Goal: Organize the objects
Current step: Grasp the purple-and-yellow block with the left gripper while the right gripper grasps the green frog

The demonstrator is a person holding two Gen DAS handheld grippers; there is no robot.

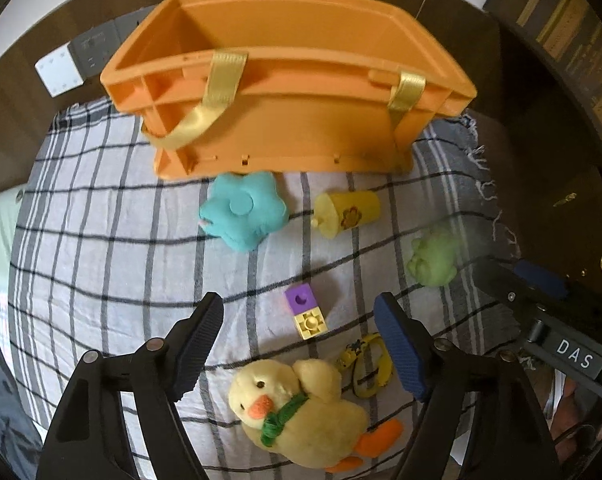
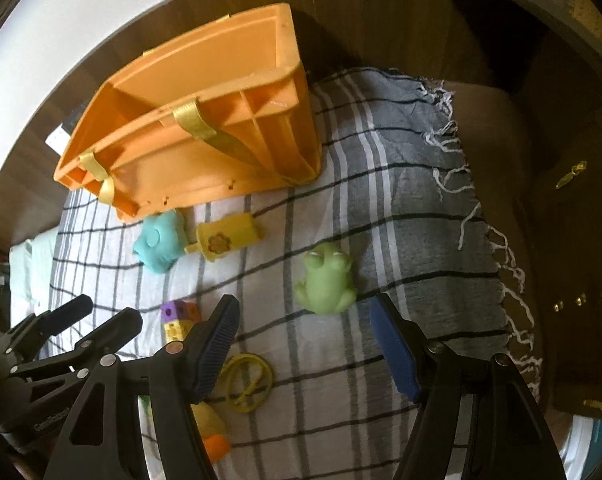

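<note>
Left wrist view: the left gripper (image 1: 299, 350) is held above the plush duck (image 1: 297, 408), jaws spread with nothing between the pads; the duck lies below and between the 2 fingers, not touched as far as can be seen. The purple and yellow block (image 1: 306, 312) and a yellow strap (image 1: 367, 364) lie just beside the duck. The orange basket (image 1: 285, 92) stands upright at the far edge of the checked cloth (image 1: 101, 220), its handle ribbons draped over the near wall; it appears empty, so the sorting is judged barely begun.

In the right wrist view the right gripper (image 2: 305, 346) is also seen open and empty, the green frog (image 2: 327, 280) just ahead of its fingertips.

Several risks can be judged from here. The strap could be caught along with the duck if the jaws are closed low, since it lies against the right-hand finger. The soft plush could be pinched only by its fuzz and dropped on the way to the basket. The cloth could be snagged and dragged, by which the blue flower (image 1: 245, 210) and yellow cup (image 1: 347, 212) would be shifted. The 2 grippers are near each other, so a collision is possible.
</note>
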